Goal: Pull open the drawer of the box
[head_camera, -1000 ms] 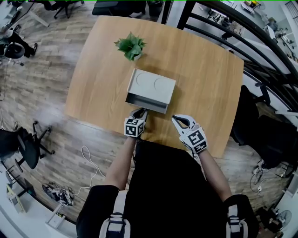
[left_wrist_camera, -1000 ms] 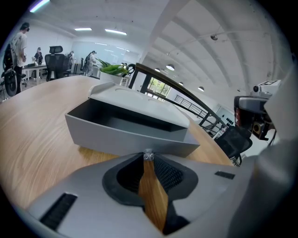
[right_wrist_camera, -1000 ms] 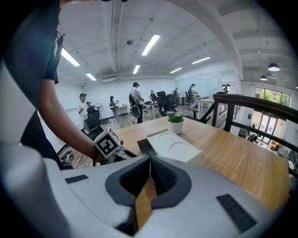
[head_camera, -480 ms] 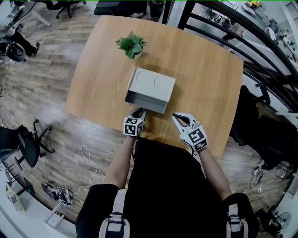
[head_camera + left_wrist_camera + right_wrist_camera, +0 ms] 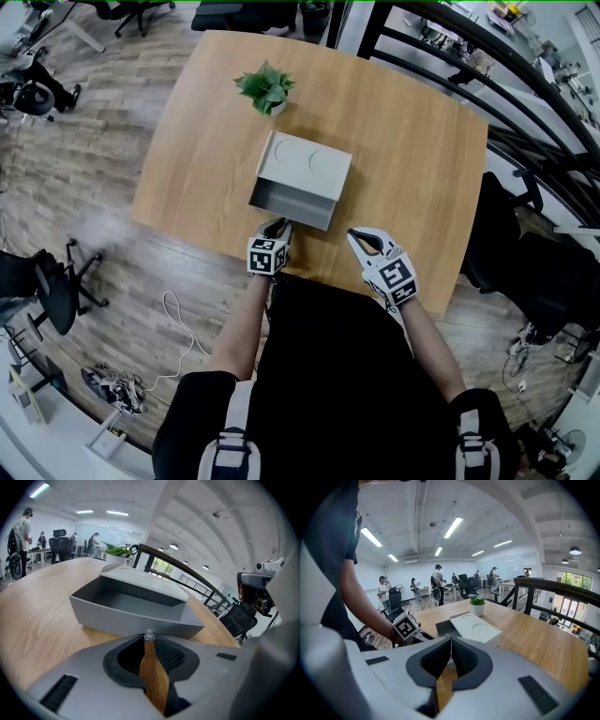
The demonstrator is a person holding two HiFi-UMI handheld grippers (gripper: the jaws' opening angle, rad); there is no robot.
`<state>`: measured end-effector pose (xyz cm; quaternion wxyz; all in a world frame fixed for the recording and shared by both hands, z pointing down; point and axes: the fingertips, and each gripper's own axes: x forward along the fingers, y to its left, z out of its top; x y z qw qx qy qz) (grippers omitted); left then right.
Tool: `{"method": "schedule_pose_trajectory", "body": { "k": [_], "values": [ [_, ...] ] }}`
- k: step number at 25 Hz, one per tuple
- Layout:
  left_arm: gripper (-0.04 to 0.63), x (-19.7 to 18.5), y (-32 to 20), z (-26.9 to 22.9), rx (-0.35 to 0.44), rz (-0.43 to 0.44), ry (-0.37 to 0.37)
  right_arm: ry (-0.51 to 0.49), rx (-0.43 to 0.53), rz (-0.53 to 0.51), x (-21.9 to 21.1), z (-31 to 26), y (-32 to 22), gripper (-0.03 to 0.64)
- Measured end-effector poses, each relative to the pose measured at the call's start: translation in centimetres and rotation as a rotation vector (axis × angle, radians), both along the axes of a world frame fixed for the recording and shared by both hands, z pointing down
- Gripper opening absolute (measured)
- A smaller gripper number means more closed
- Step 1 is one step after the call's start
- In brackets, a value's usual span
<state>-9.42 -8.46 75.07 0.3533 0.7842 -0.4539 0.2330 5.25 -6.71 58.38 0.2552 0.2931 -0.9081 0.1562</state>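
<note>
Tabletop (image 5: pixel 412 159): pale wood with a straight grain and rounded corners, set on a plank floor (image 5: pixel 84 187).
Box (image 5: pixel 309 167): matte grey and rectangular, at mid-tabletop, turned a little to the tabletop's edges.
Drawer (image 5: pixel 281 202): stands out of the box's near side towards the person. It is a thin-walled grey tray with an open top.
Knob (image 5: pixel 149 634): small, clear and round, at the middle of the drawer's near wall.
Left tool (image 5: pixel 277 227): its jaws are clamped on the knob. Smooth grey shells carry dark ribbed pads (image 5: pixel 171 656).
Right tool (image 5: pixel 362 238): its jaws are together with nothing between them. It is over the near edge of the tabletop, right of the drawer and apart from the box.
Plant (image 5: pixel 265 87): pointed green leaves in a small white pot, on the far side of the box and apart from it.
Head view only: two shallow round recesses (image 5: pixel 323 167) in the box's flat top, and both tools side by side.
Left gripper view only: the knob between the jaws, and the drawer's darker inner walls seen from low down.
Right gripper view only: the left tool's marker cube (image 5: pixel 406 626) and the forearm (image 5: pixel 365 602) behind it from the side, with the box and plant beyond.
</note>
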Motion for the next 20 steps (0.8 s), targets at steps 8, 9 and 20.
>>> {"method": "schedule_pose_trajectory", "body": {
  "k": [8,9,20],
  "values": [
    [0.086,-0.1,1.0,-0.2,-0.005,-0.017,0.000,0.010,0.004,-0.010,0.3,-0.3,1.3,0.025],
    [0.086,-0.1,1.2,-0.1,-0.006,-0.019,0.001,0.012,0.006,-0.012,0.3,-0.3,1.4,0.025],
    [0.086,0.1,3.3,0.5,-0.012,-0.026,-0.002,0.020,0.018,-0.013,1.2,-0.4,2.6,0.025]
  ]
}}
